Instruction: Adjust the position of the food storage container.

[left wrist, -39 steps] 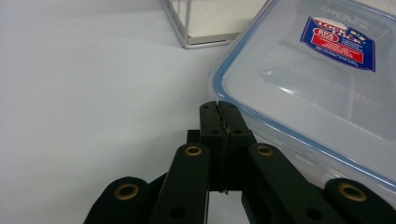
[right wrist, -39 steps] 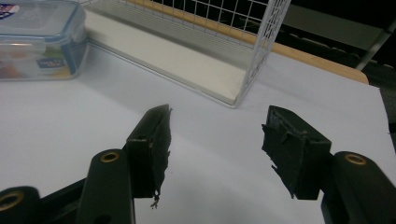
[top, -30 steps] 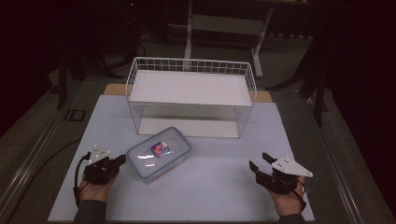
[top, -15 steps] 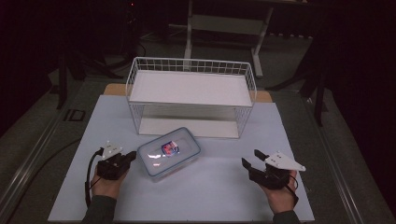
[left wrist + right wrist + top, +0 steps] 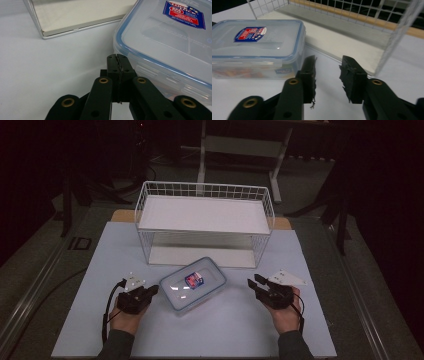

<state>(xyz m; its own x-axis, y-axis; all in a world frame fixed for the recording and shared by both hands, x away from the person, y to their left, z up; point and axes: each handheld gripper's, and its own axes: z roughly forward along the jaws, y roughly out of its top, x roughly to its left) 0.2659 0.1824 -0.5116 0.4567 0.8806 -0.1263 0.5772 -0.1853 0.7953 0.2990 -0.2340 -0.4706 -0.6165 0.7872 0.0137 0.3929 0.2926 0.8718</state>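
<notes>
A clear plastic food box (image 5: 193, 284) with a blue-rimmed lid and a red and blue label lies flat on the pale blue mat, in front of a white wire shelf rack (image 5: 205, 222). My left gripper (image 5: 152, 291) is shut and empty, its tips right at the box's left end; in the left gripper view its closed tips (image 5: 117, 60) sit against the box wall (image 5: 160, 50). My right gripper (image 5: 254, 282) is open, a short way to the right of the box; in the right gripper view the box (image 5: 257, 47) lies left of the spread fingertips (image 5: 328, 66).
The rack's base plate (image 5: 342, 45) and wire side (image 5: 397, 35) stand just beyond the right gripper. The mat (image 5: 90, 270) ends near the table's front edge. Dark floor and a table frame (image 5: 240, 145) lie behind the rack.
Both hands moved inward toward the box. The left gripper slid right until its tips reached the box's left end; the right gripper moved left and closer. The box shifted slightly right.
</notes>
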